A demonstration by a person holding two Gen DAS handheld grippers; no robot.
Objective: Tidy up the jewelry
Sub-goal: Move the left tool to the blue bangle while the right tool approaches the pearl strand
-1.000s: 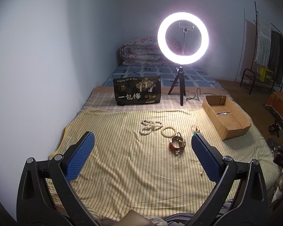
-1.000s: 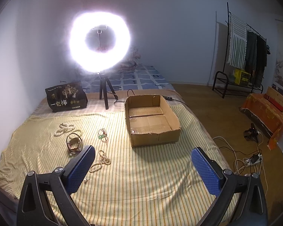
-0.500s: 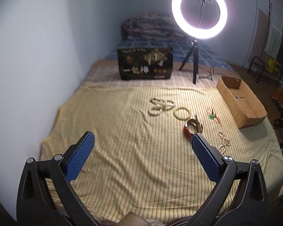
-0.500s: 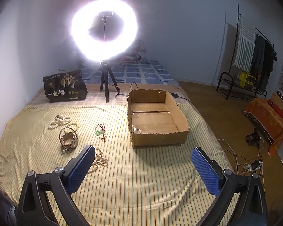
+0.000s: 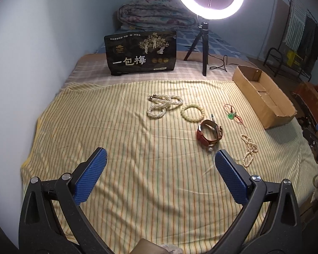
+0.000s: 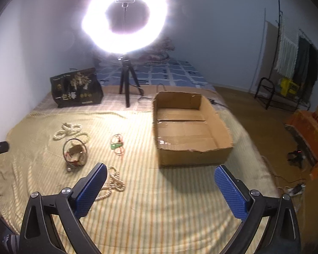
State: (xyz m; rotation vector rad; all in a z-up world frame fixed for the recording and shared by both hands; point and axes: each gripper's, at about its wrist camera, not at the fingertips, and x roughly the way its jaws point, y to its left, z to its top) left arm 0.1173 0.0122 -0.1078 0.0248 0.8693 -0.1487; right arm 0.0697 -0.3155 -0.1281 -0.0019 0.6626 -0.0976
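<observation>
Jewelry lies on a yellow striped bedspread (image 5: pixel 116 127): a white pearl bracelet pile (image 5: pixel 164 103), a pale bead bracelet (image 5: pixel 192 112), a brown leather watch (image 5: pixel 209 133), a red cord with green pendant (image 5: pixel 232 115) and a pearl necklace (image 5: pixel 249 149). An open, empty cardboard box (image 6: pixel 186 127) sits to their right. My left gripper (image 5: pixel 160 171) is open and empty, short of the watch. My right gripper (image 6: pixel 159 186) is open and empty, its left finger over the pearl necklace (image 6: pixel 114 183), in front of the box.
A ring light on a tripod (image 5: pixel 205 42) and a black printed bag (image 5: pixel 141 53) stand at the back of the bed. A wall runs along the left. A clothes rack (image 6: pixel 290 69) and floor cables (image 6: pixel 294 188) lie right of the bed.
Both grippers have moved forward and lower toward the bedspread; the jewelry and the box appear nearer. Both stay open and empty.
</observation>
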